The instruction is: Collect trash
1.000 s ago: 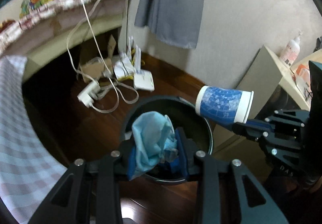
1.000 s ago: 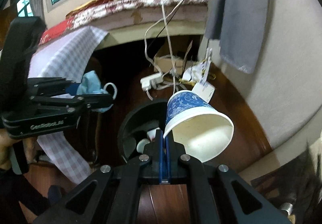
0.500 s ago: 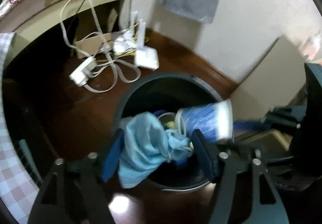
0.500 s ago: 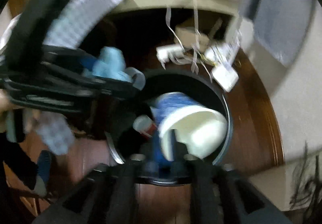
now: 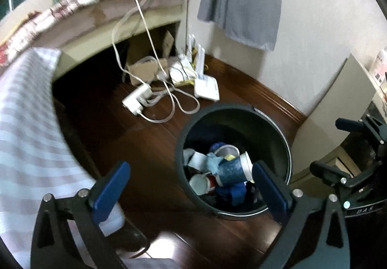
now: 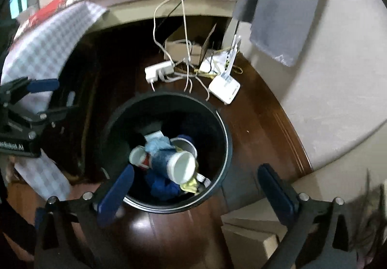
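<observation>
A black round trash bin (image 5: 232, 107) (image 6: 225, 134) stands on the dark wood floor. Inside it a blue patterned paper cup (image 5: 231, 170) (image 6: 162, 159) lies on its side on top of other cups. A crumpled light blue face mask (image 5: 212, 160) (image 6: 157, 144) rests beside it. My left gripper (image 5: 189, 165) (image 6: 52, 97) hovers over the bin's near left rim, its jaws opening wide with nothing between them. My right gripper (image 6: 196, 170) (image 5: 336, 148) hangs above the bin's near edge, its jaws also opening and empty.
A white power strip (image 5: 136, 100) (image 6: 158, 71) with tangled cables, a white router (image 5: 206, 90) (image 6: 225, 87) and a cardboard box (image 6: 182, 48) lie on the floor behind the bin. A checked cloth (image 5: 26, 138) hangs at left. A beige cabinet (image 5: 333, 109) and the wall stand to the right.
Both grippers have opened. The face mask has dropped from the left one and the blue cup from the right one, and both now lie in the bin.
</observation>
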